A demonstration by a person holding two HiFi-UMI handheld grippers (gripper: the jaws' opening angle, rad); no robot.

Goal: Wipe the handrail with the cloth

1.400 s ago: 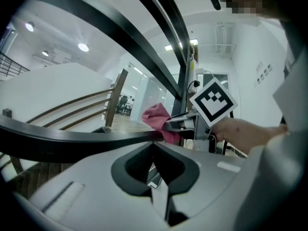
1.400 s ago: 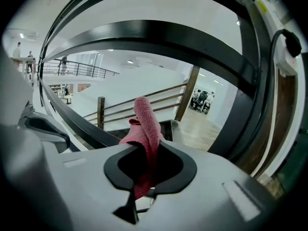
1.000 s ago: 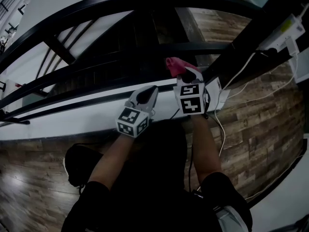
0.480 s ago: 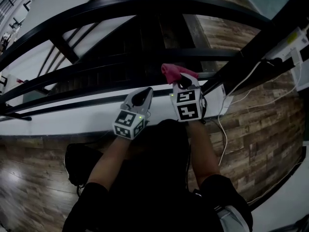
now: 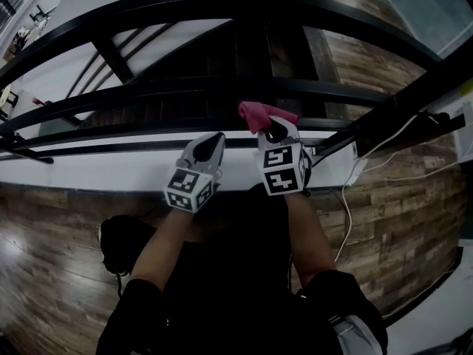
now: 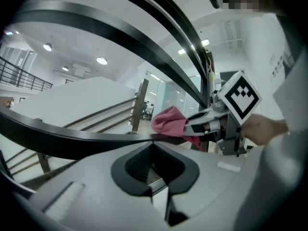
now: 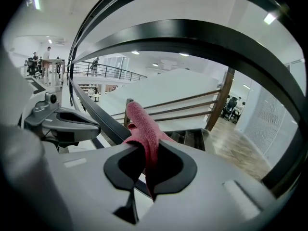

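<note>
My right tongs (image 5: 275, 129) are clamped shut on a fold of the pink cloth (image 5: 257, 114). Most of the cloth bunches up past the tips and, from the left gripper view, it seems to sit right against the black handrail (image 6: 72, 141). My left tongs (image 5: 213, 139) are closed with nothing in them and hover just beside the right pair, on the near side of the same rail. My main worry is the grip: only a narrow pleat sits between the jaws. If I drag it along the rail with much pressure, I judge that friction could tug it free, and it would drop through the bars to the stairs below, out of easy reach. The second risk is contact. The wad is small and sticks out to one side, so if my wrist tilts, the hard jaw tips could ride on the metal and scrape the finish instead of wiping it. A bunched cloth would also touch only a thin stripe and leave the sides and underside of the rail untouched. The two pairs of tongs sit so close that a sweep to the left could knock them together. There is also a white cable (image 5: 341, 205) lying on the wooden floor near my right side, and it could catch my foot if I step along the rail.
</note>
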